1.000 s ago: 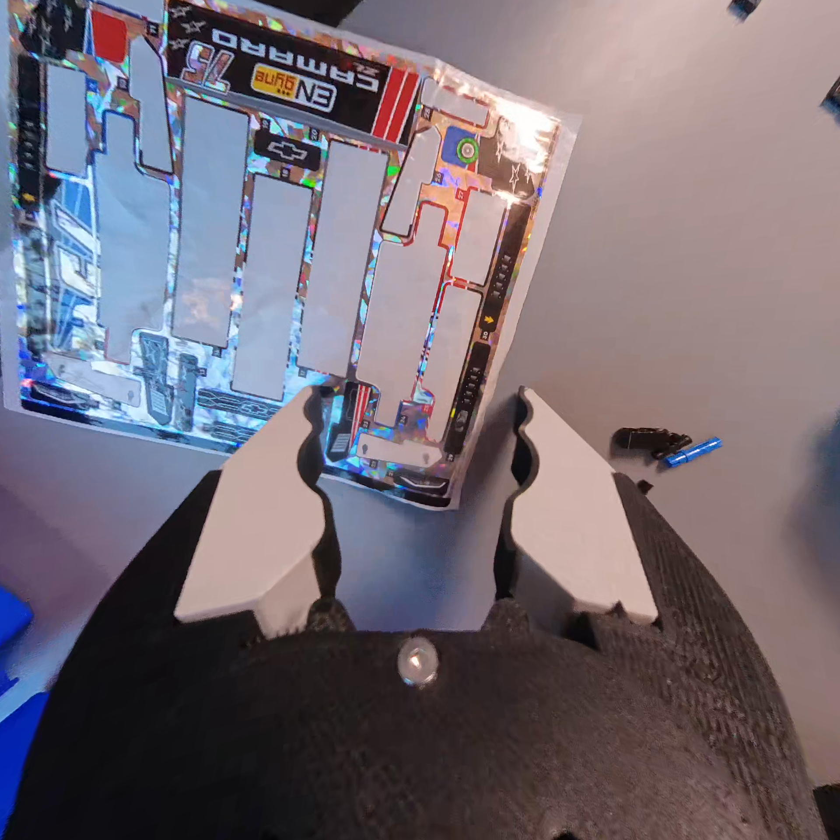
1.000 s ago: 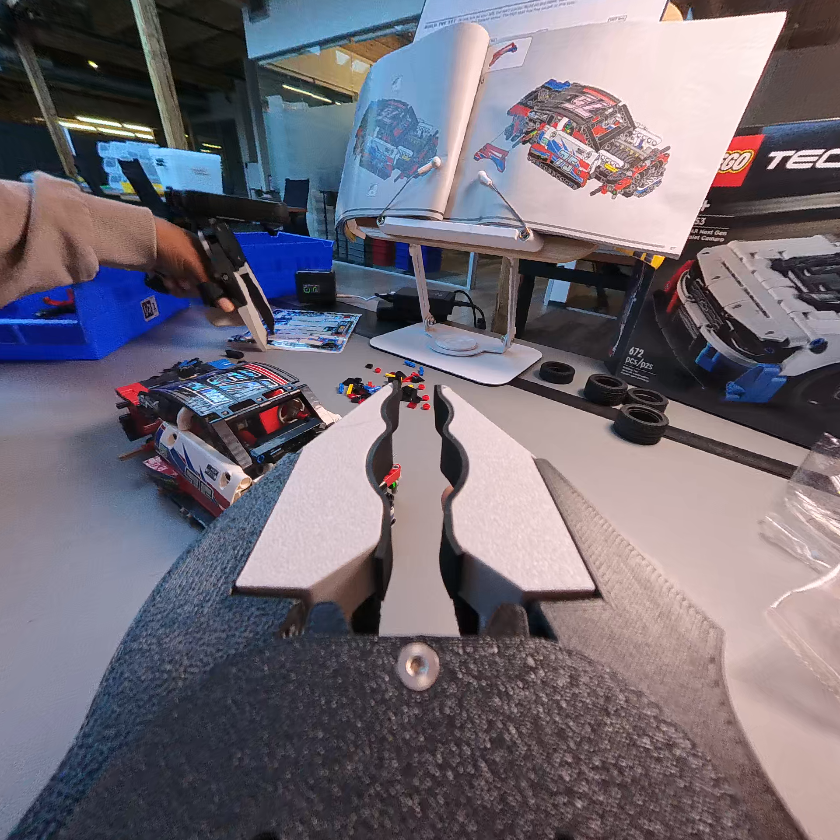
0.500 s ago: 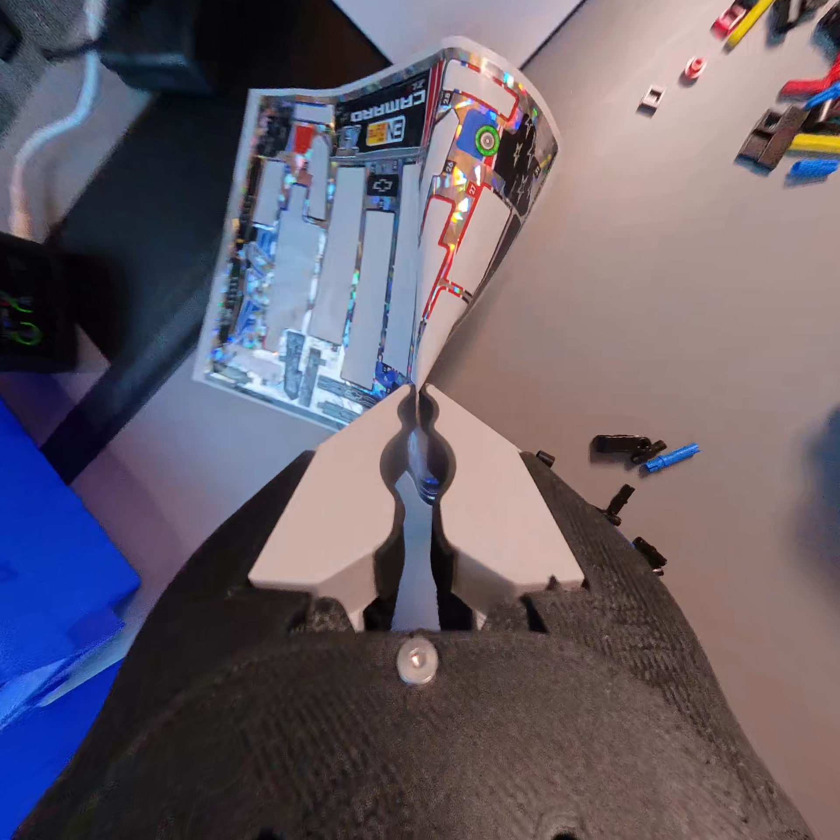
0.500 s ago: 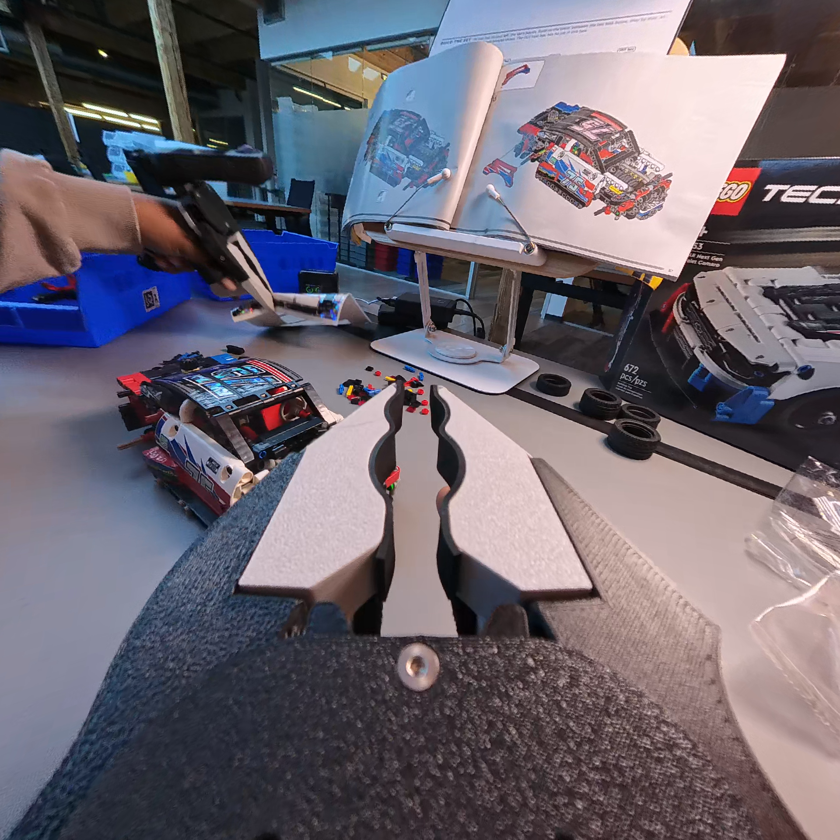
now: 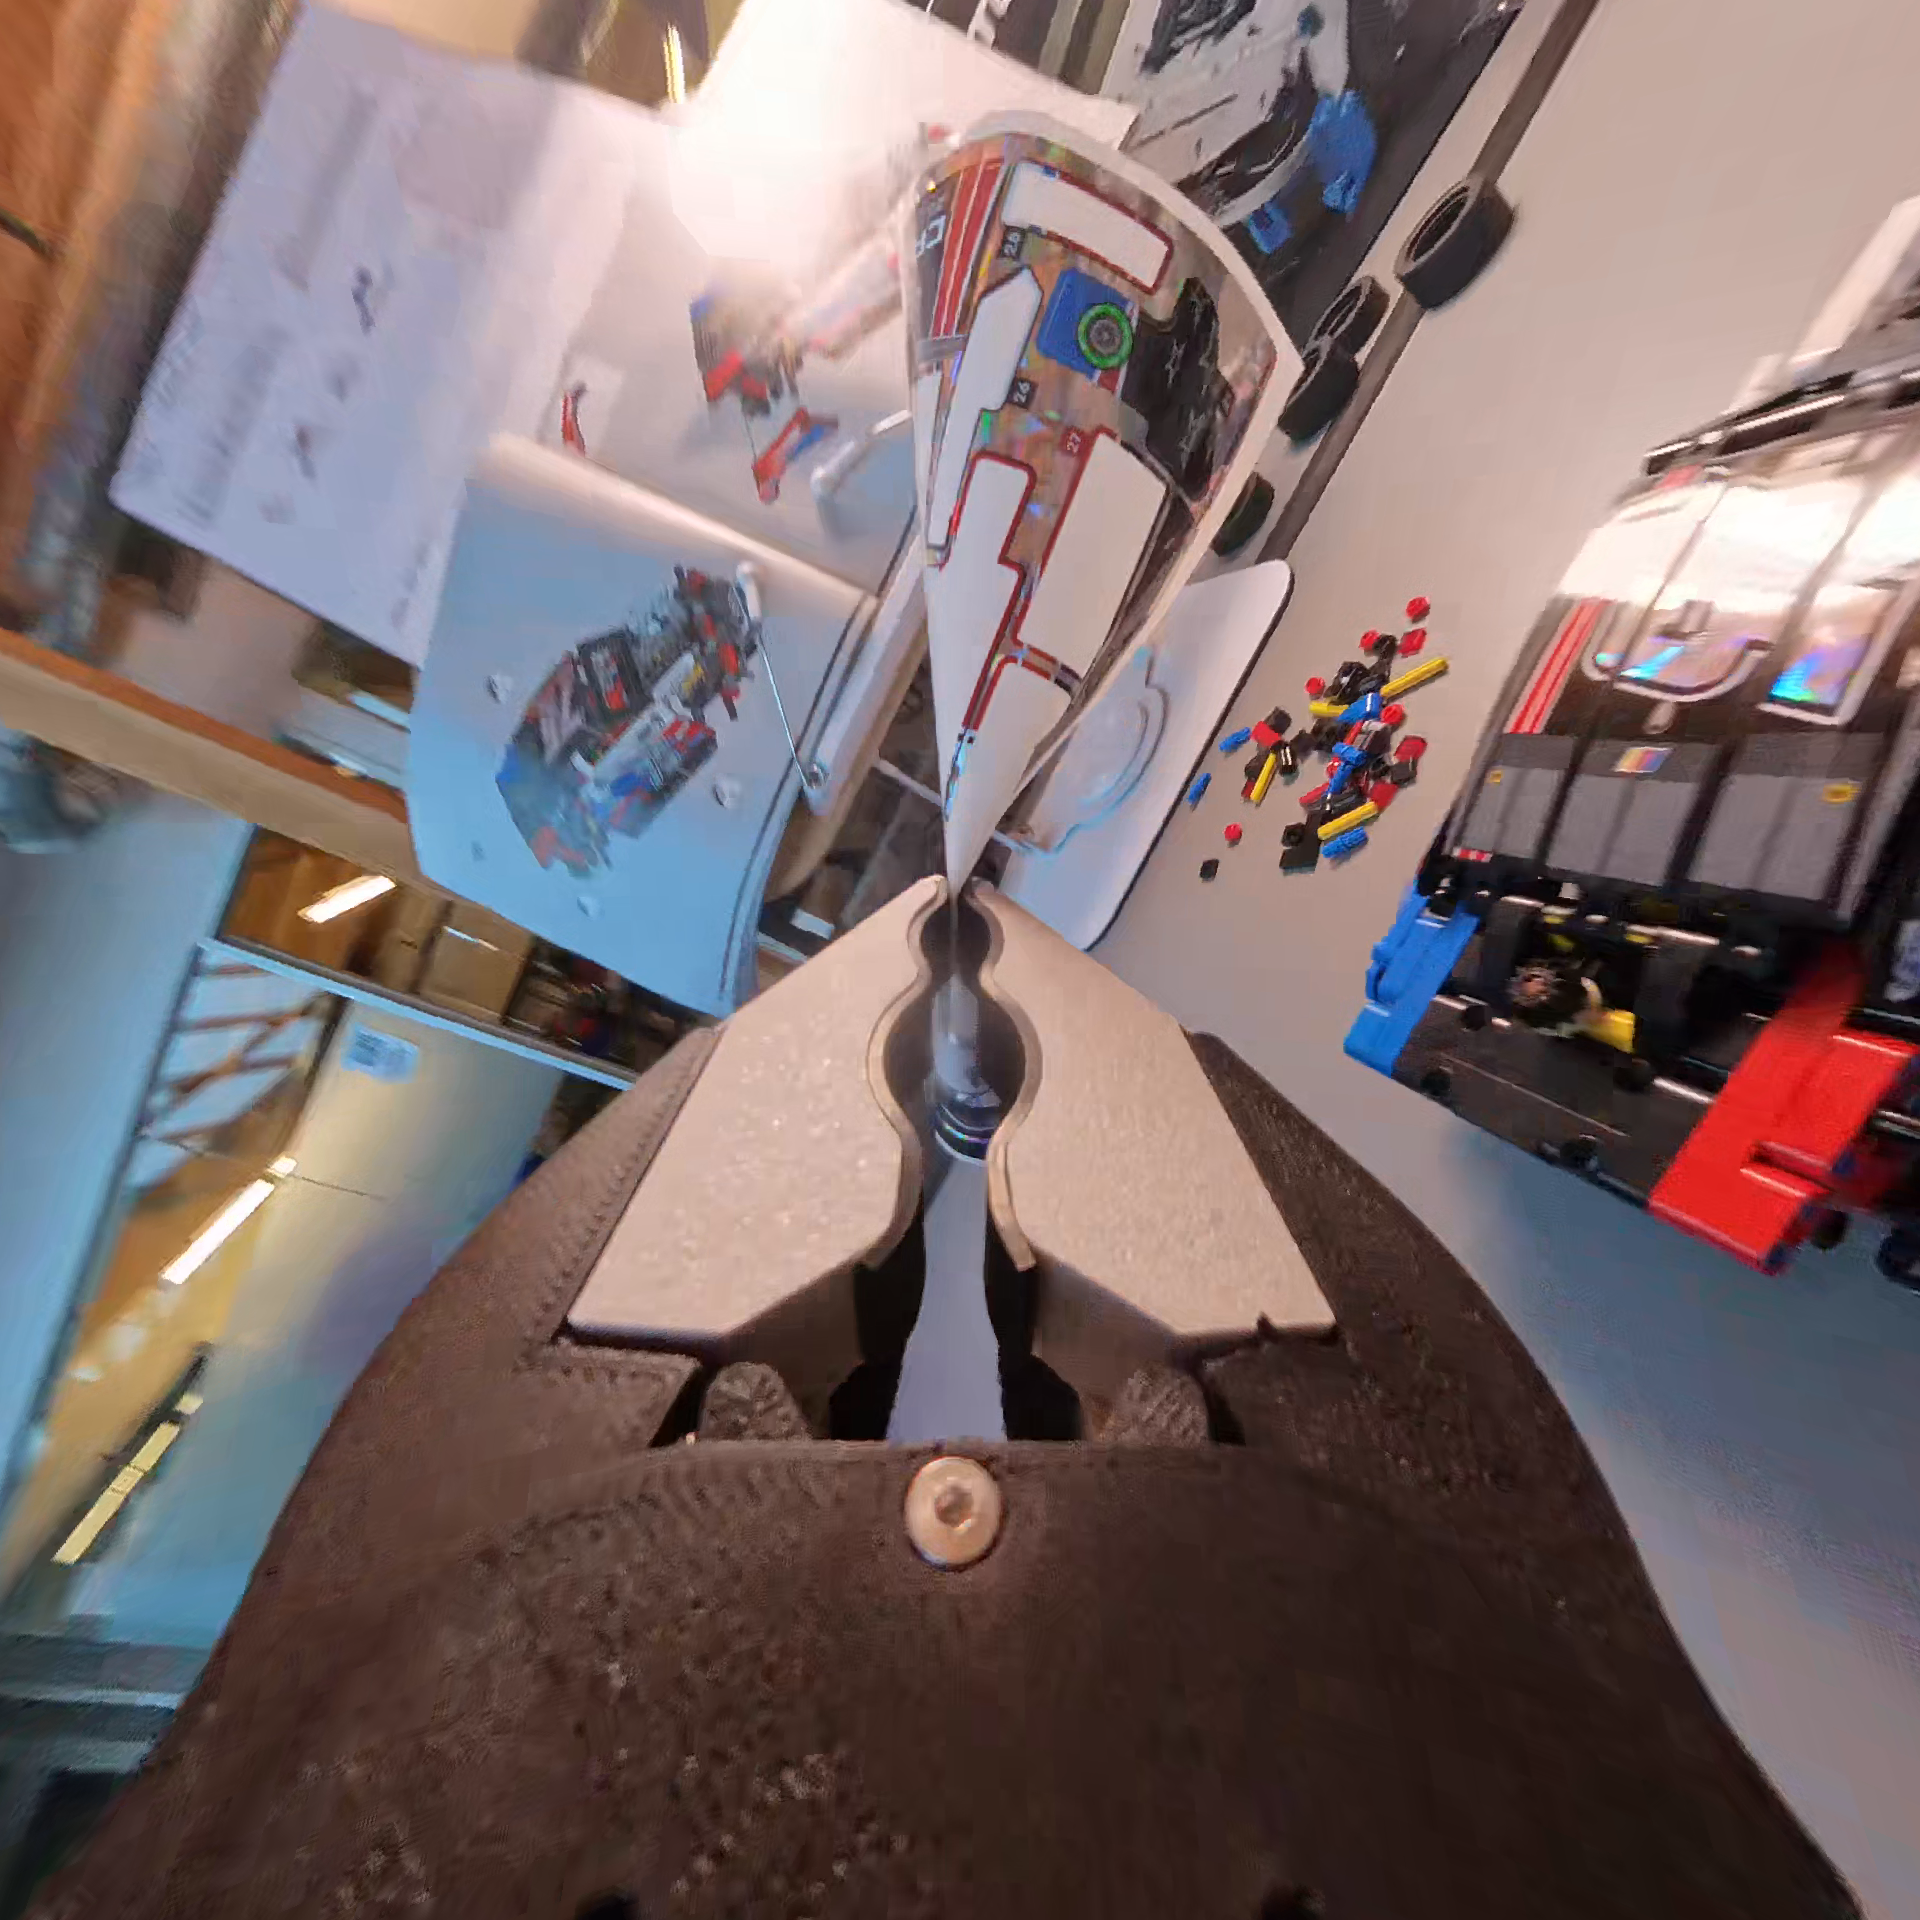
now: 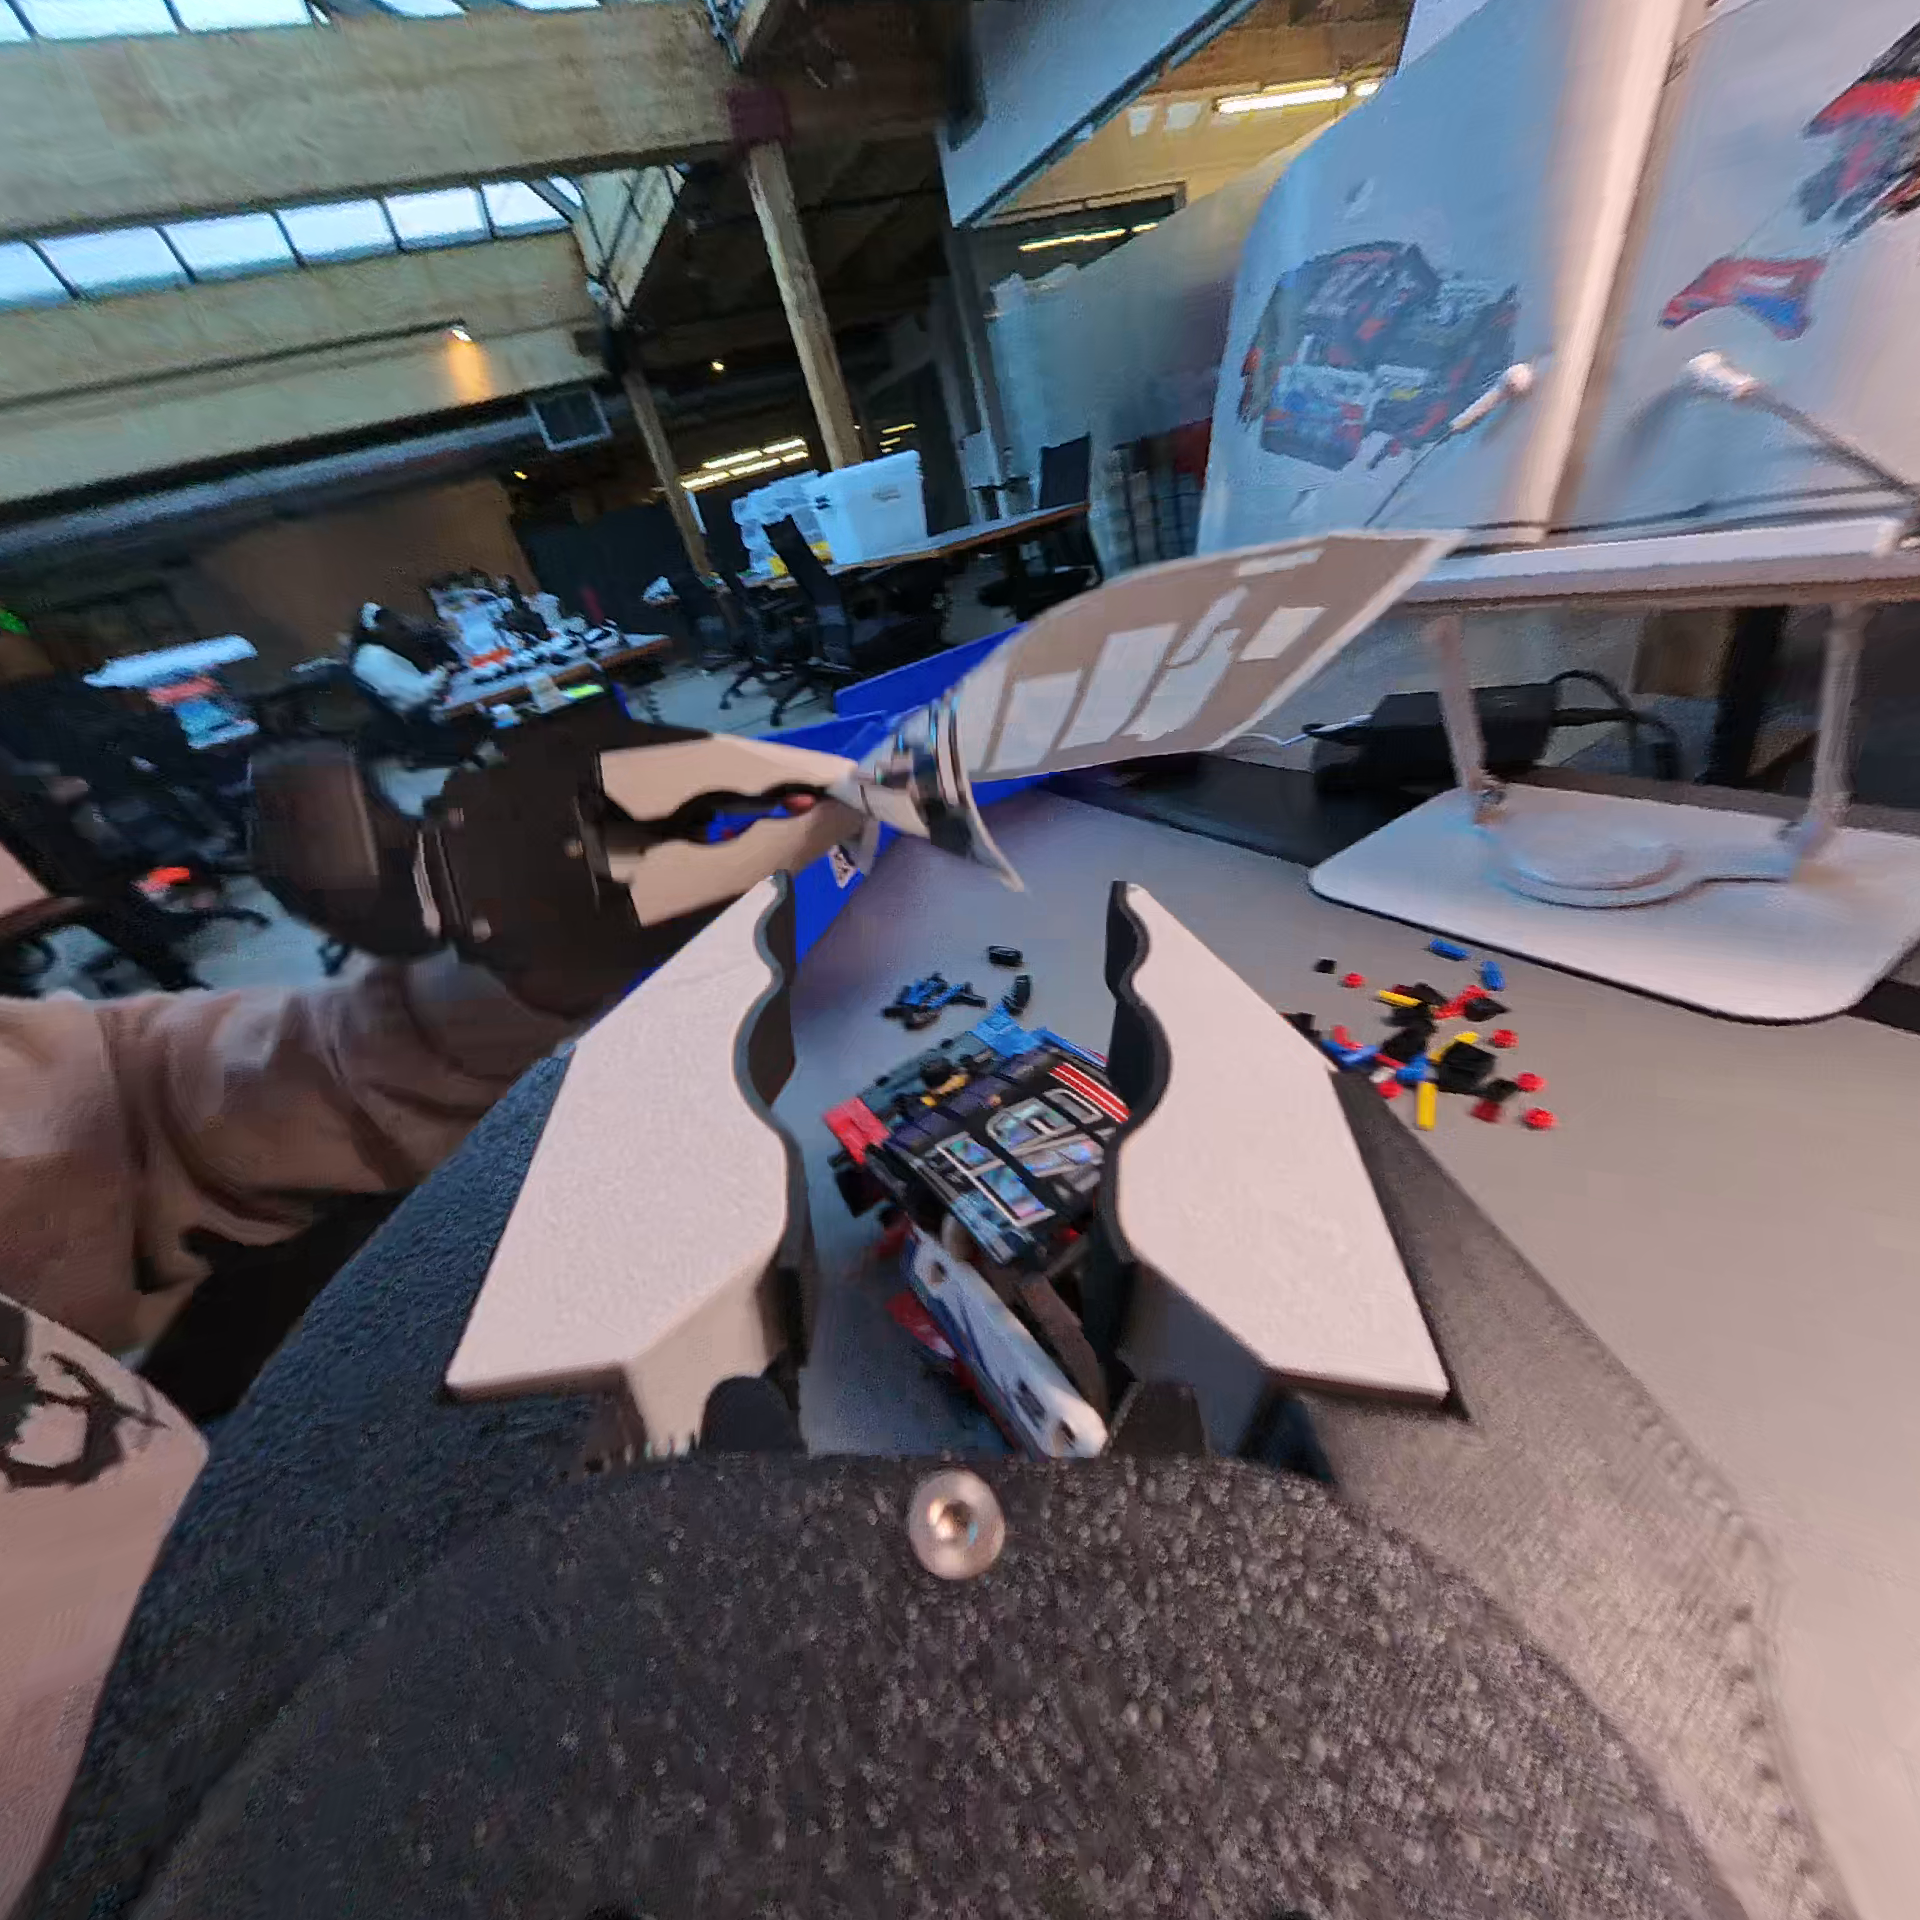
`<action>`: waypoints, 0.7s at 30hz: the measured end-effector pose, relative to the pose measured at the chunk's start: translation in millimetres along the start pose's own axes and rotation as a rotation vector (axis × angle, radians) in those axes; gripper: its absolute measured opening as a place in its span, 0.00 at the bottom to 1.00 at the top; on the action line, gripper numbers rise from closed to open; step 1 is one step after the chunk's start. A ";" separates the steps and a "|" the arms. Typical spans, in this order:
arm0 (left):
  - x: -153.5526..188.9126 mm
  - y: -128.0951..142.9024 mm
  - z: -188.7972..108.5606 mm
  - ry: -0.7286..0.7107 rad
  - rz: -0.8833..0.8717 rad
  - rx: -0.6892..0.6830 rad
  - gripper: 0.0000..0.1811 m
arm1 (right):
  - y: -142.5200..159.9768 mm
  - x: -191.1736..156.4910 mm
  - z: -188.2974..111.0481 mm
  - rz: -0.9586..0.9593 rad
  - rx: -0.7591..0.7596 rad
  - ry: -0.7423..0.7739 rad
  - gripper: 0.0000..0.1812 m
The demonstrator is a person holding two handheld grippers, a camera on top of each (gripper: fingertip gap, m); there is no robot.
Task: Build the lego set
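Grey table (image 6: 1662, 1195) in open workshop. Right gripper (image 6: 951, 914) spread wide, empty, above part-built lego car (image 6: 987, 1153). Beyond, left gripper (image 5: 958, 902) clamped on corner of shiny sticker sheet (image 5: 1070, 416), lifted off table. Loose small pieces (image 6: 1434, 1049) nearby; instruction booklet (image 6: 1558, 312) on stand behind.

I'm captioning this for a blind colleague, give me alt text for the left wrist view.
The left gripper is shut on a corner of a shiny sticker sheet, held up off the grey table. Behind it stands an open instruction booklet; to the right lie small loose bricks and the partly built car.
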State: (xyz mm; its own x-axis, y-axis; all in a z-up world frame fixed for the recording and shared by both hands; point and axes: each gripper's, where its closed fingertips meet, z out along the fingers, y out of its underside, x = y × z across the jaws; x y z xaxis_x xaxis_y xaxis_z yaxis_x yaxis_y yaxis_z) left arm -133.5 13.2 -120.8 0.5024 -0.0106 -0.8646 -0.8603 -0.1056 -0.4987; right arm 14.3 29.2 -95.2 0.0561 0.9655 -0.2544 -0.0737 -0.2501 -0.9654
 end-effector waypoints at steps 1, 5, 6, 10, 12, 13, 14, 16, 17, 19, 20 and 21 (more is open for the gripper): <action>9.0 -10.6 -6.2 -0.025 0.066 0.032 0.00 | -1.1 -4.8 9.0 0.052 -0.009 -0.027 0.35; 44.0 -35.1 -21.6 -0.015 0.179 0.107 0.00 | 13.0 -22.7 30.2 0.199 -0.103 -0.165 0.17; 51.3 -37.4 -23.3 0.011 0.191 0.120 0.00 | 13.8 -22.8 28.7 0.216 -0.090 -0.183 0.03; 82.1 -64.0 -44.8 0.435 -0.299 0.249 0.20 | 10.4 -23.8 1.9 0.096 -0.029 -0.317 0.00; 72.7 -84.2 -63.6 0.686 -0.682 0.353 0.29 | 1.4 -34.1 -20.7 0.067 0.024 -0.444 0.00; 59.9 -90.9 -69.7 0.775 -0.875 0.415 0.33 | -3.9 -39.9 -31.4 0.082 0.051 -0.506 0.00; 46.1 -92.2 -70.9 0.834 -1.049 0.465 0.37 | -7.9 -48.8 -42.0 0.093 0.070 -0.582 0.00; 33.5 -87.0 -66.6 0.940 -1.297 0.504 0.45 | -6.9 -62.4 -51.9 0.092 0.070 -0.669 0.00; 34.2 -86.9 -66.5 1.015 -1.383 0.509 0.46 | -2.3 -69.4 -53.3 0.081 0.053 -0.702 0.00; 35.5 -94.9 -73.1 1.170 -1.533 0.540 0.47 | 8.6 -82.4 -53.0 0.073 0.014 -0.761 0.00; 32.9 -100.1 -79.4 1.236 -1.587 0.588 0.43 | 15.6 -85.3 -49.9 0.072 -0.018 -0.763 0.00; 27.9 -104.1 -86.3 1.286 -1.627 0.655 0.32 | 25.0 -86.2 -46.3 0.063 -0.064 -0.754 0.00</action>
State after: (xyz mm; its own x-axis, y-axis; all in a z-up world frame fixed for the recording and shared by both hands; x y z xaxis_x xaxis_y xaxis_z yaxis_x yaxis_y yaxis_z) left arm -22.6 -61.9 -87.6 0.1481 -0.7951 0.5882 0.5052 -0.4505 -0.7361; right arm 53.7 -63.6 -100.0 -0.6436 0.7321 -0.2230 0.0047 -0.2877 -0.9577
